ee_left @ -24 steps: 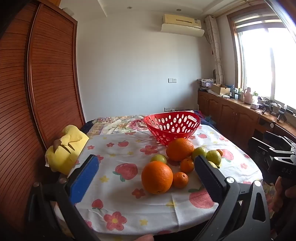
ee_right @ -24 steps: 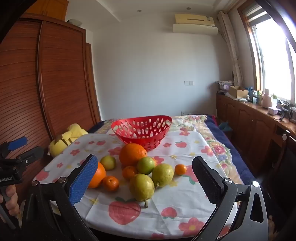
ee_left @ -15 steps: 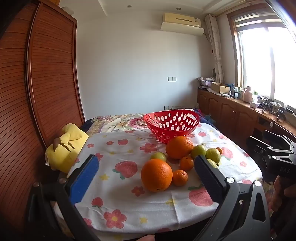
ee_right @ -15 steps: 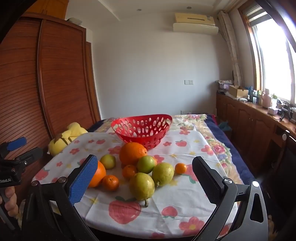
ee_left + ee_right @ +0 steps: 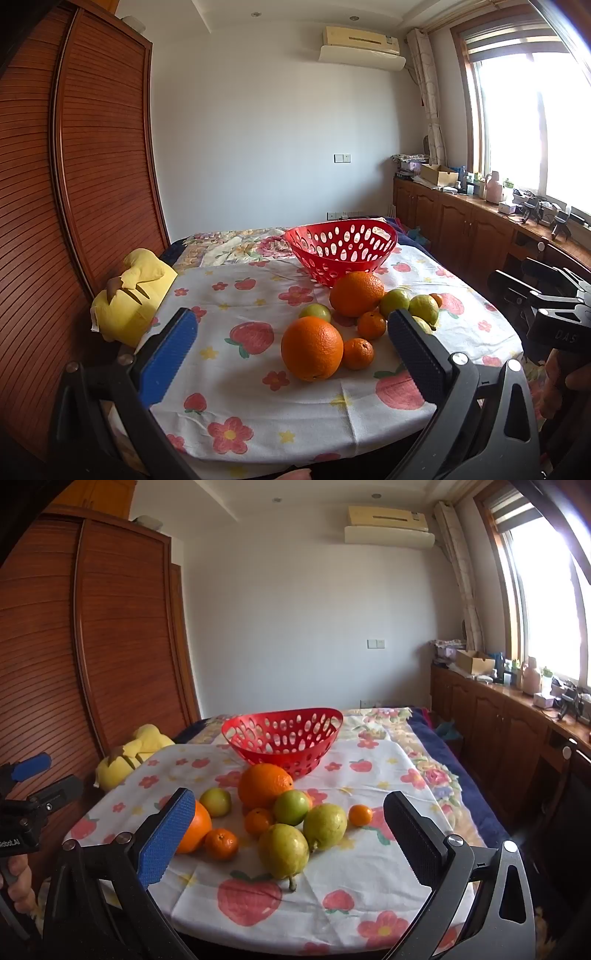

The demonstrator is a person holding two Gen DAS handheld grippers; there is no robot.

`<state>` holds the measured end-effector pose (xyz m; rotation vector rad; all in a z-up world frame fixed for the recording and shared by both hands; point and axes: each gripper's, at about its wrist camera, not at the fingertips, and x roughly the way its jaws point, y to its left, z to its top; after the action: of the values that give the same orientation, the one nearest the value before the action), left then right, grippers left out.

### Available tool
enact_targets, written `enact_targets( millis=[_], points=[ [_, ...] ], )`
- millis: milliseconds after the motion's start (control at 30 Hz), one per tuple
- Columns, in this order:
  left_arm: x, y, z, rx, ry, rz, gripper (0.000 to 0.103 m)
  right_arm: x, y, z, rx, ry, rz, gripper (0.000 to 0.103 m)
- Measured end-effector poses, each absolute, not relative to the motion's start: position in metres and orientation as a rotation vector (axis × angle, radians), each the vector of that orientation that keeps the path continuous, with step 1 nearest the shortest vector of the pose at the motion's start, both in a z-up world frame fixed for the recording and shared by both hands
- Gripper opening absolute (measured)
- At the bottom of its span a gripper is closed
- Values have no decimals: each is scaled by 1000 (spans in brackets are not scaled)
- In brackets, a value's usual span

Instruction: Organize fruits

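The fruits sit loose on the cloth [image 5: 236, 402], bunched just in front of the red basket [image 5: 341, 245], which holds nothing that we can see. From the left wrist view, the near orange [image 5: 312, 349] lies dead ahead at twelve o'clock, a mandarin [image 5: 357, 353] touching it at three o'clock. From the right wrist view, the near pear [image 5: 283, 851] lies ahead, a second pear [image 5: 325, 826] beside it at one o'clock. Our left gripper [image 5: 291, 354] and right gripper [image 5: 288, 834] are both spread wide, holding nothing, short of the pile. We judge the first pick is due. We would take an outer fruit first, straddle it at its widest part, close gently so neighbours do not roll, then lift over the basket's rim.
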<state>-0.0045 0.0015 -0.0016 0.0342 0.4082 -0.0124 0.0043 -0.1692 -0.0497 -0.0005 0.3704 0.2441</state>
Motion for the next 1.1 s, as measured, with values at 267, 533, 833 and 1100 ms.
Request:
enact_targets(
  millis=[267, 533, 833, 1100],
  points=[
    [-6, 4, 3, 31, 403, -9, 103, 2, -169, -52, -2, 368, 246, 103],
    [-6, 4, 3, 31, 402, -9, 103, 2, -168, -48, -2, 368, 247, 103],
    [-6, 4, 3, 32, 403, -7, 103, 2, -167, -47, -3, 367, 246, 103],
    [-6, 4, 3, 32, 401, -7, 103, 2, -167, -46, -4, 367, 245, 103]
  ],
)
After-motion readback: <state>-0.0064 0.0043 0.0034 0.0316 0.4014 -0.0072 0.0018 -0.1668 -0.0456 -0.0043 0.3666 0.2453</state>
